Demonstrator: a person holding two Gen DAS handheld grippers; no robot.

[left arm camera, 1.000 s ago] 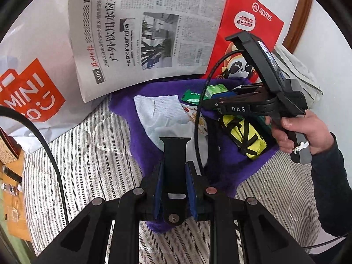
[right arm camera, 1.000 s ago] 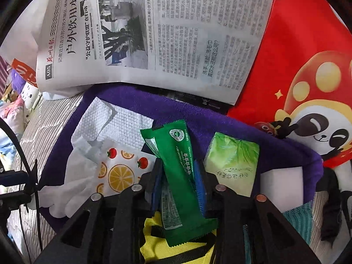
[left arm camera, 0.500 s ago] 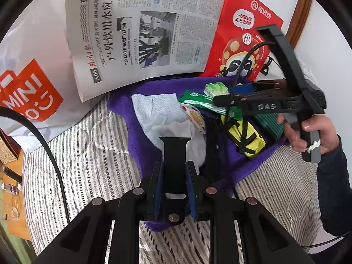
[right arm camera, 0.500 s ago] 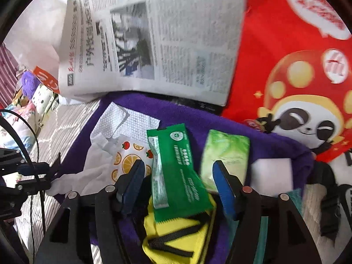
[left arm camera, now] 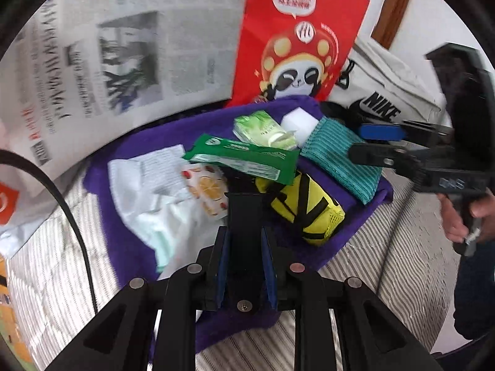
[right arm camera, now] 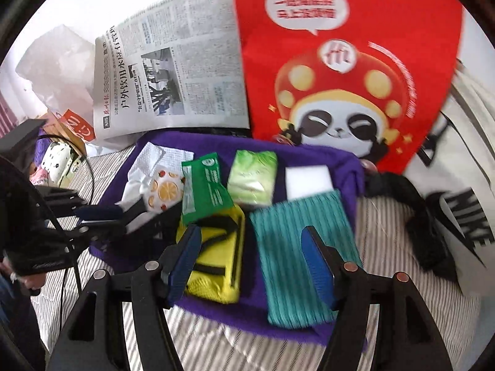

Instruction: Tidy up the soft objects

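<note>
A newspaper [right arm camera: 173, 77] and a red paper bag [right arm camera: 346, 61] with a panda stand side by side along the far edge of the striped bed [right arm camera: 386, 216]. A white Nike bag [right arm camera: 464, 185] lies at its right.

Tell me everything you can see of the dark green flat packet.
The dark green packet is a flat, glossy plastic pouch with white print, a round logo and crimped ends. It lies free, overlapping the yellow pouch, between the orange-print pack and the light green tissue pack, above the purple towel.
</note>
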